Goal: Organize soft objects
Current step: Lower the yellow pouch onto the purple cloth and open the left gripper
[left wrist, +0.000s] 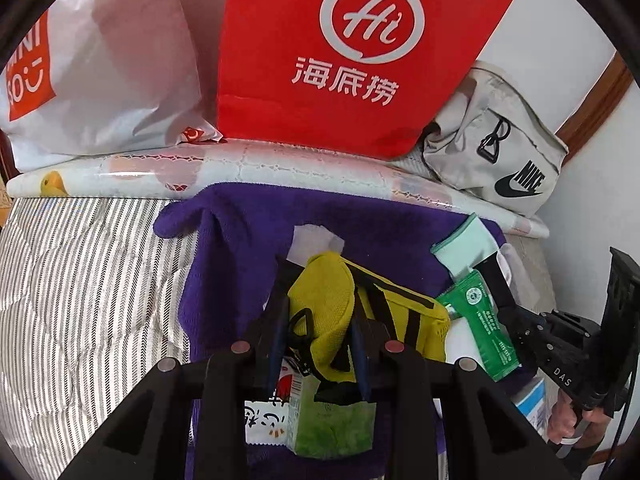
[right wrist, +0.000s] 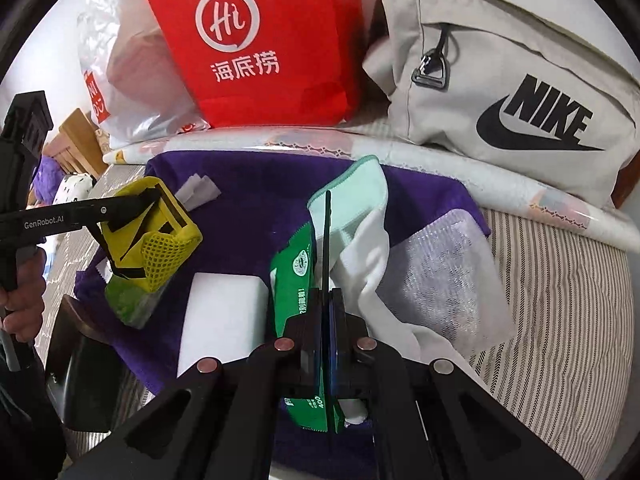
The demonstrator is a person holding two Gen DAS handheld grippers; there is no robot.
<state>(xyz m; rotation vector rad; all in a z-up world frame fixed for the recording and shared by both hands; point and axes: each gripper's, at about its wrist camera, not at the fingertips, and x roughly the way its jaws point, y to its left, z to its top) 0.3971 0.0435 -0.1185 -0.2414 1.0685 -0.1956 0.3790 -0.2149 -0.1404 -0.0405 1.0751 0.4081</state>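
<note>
purple towel [right wrist: 248,176] looks plush and matt; yellow pouch [right wrist: 160,236] is mesh cloth; green packet [right wrist: 294,280] glossy plastic; red bag [left wrist: 360,52] matt fabric.

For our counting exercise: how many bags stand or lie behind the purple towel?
3: a white plastic bag at left, a red bag in the middle, a grey Nike bag at right.

My left gripper [right wrist: 160,216] points steeply down, its jaws partly apart and pressed against something yellow held between them; my left hand [right wrist: 20,304] wraps its handle at the near left edge of the right wrist view. My right gripper [right wrist: 328,240] also tilts steeply down, fingers flat together with no gap. My right hand [left wrist: 576,420] grips its handle at the near right.
</note>
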